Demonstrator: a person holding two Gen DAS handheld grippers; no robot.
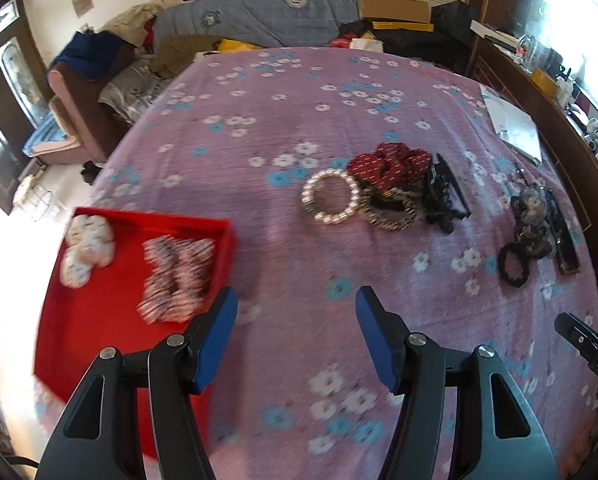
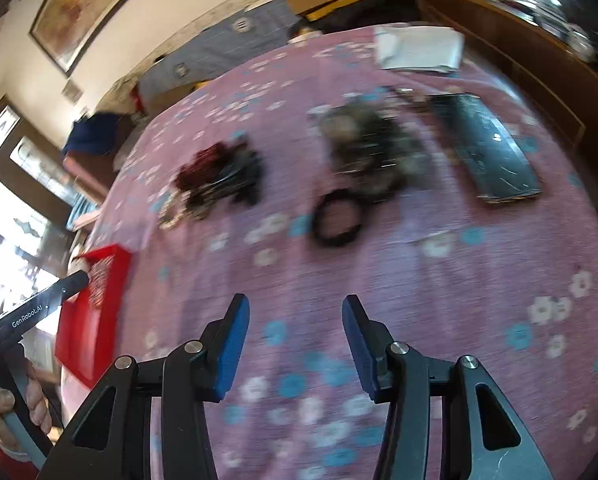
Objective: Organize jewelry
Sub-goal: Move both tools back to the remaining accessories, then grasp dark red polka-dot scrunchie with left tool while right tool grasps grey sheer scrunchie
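A red tray (image 1: 99, 320) at the left of the purple flowered bedspread holds a white scrunchie (image 1: 87, 248) and a striped scrunchie (image 1: 179, 276). My left gripper (image 1: 297, 294) hangs open and empty just right of the tray. Farther off lie a pearl bracelet (image 1: 330, 197), a red scrunchie (image 1: 391, 164), a black-and-gold band (image 1: 391, 210) and a black hair claw (image 1: 443, 192). My right gripper (image 2: 295, 300) is open and empty above bare cloth. Beyond it are a black hair tie (image 2: 337, 220) and a blurred dark scrunchie pile (image 2: 375, 148). The red tray (image 2: 95, 312) shows at the left.
A dark phone-like slab (image 2: 487, 148) and white papers (image 2: 419, 48) lie at the right of the bed. A hand (image 2: 31, 400) holds the left gripper's body (image 2: 39, 308) near the tray. Beyond the bed stand a cluttered sofa (image 1: 259, 16) and a wooden sideboard (image 1: 559, 92).
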